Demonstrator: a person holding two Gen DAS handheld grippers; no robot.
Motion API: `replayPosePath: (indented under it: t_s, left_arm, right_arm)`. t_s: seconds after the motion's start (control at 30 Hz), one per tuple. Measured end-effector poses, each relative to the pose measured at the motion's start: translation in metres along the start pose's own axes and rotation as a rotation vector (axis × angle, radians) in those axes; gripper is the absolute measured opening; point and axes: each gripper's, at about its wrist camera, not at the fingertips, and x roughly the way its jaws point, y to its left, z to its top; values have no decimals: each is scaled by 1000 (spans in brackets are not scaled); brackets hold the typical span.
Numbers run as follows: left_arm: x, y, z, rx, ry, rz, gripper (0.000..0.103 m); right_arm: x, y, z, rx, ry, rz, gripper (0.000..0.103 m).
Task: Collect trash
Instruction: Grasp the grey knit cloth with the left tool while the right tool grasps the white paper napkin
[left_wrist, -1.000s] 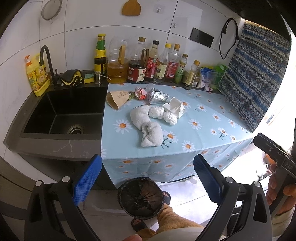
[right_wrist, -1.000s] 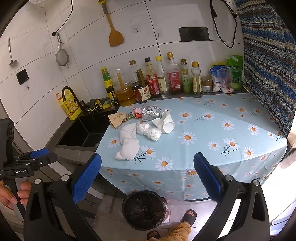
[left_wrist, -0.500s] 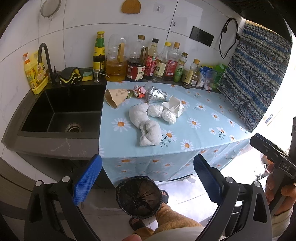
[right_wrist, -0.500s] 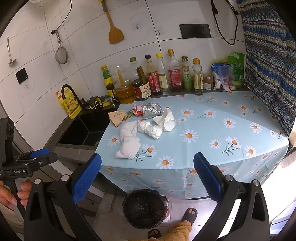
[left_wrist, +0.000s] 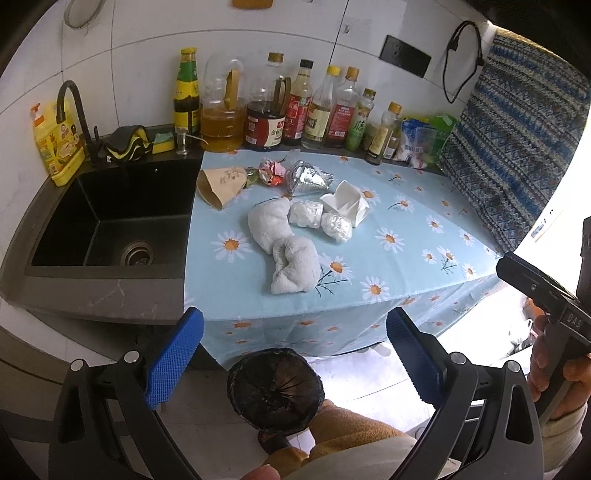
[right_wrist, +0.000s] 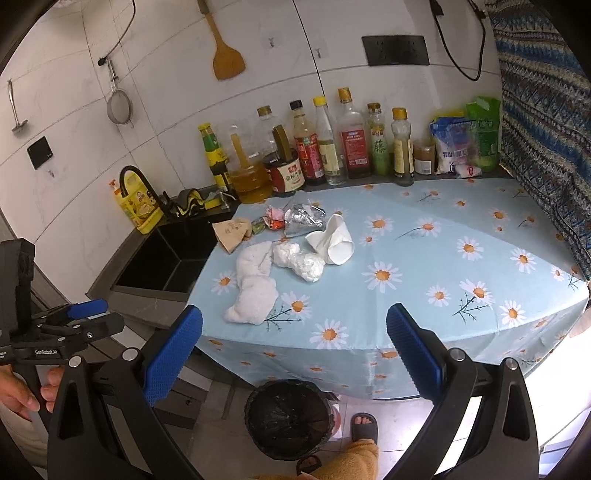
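Trash lies in a cluster on the daisy tablecloth (left_wrist: 406, 258): a brown paper cup (left_wrist: 221, 181) on its side, a red wrapper (left_wrist: 271, 170), crumpled foil (left_wrist: 308, 179), a white paper cup (left_wrist: 345, 203), two white wads (left_wrist: 321, 219) and a rolled white cloth (left_wrist: 282, 247). The same cluster shows in the right wrist view, with the cloth (right_wrist: 255, 280) and white cup (right_wrist: 334, 240). A black-lined bin (left_wrist: 275, 395) (right_wrist: 290, 417) stands on the floor below the counter's front edge. My left gripper (left_wrist: 295, 358) and right gripper (right_wrist: 295, 354) are both open, empty, held in front of the counter.
A black sink (left_wrist: 107, 218) with a tap (left_wrist: 72, 110) lies left of the cloth. Sauce bottles (left_wrist: 295, 107) line the back wall, food bags (right_wrist: 465, 144) at the right. A patterned curtain (left_wrist: 517, 147) hangs on the right. A person's sandalled foot (right_wrist: 364, 424) is beside the bin.
Both grippers have drifted slightly closer to the counter; the trash cluster appears a little lower and nearer in both views. Nothing was grasped or moved.
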Motion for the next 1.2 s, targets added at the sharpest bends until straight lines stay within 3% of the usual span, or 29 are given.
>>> replayPosePath:
  t_s: [0.53, 0.83, 1.2]
  left_arm:
    - [84, 0, 27, -58, 114, -10, 96]
    - [146, 3, 37, -136, 206, 32, 96]
    - [193, 6, 46, -218, 245, 80, 95]
  right_arm:
    - [100, -54, 48, 15, 143, 86, 99]
    - [169, -78, 78, -17, 239, 162, 98]
    - [239, -96, 109, -60, 331, 239, 98]
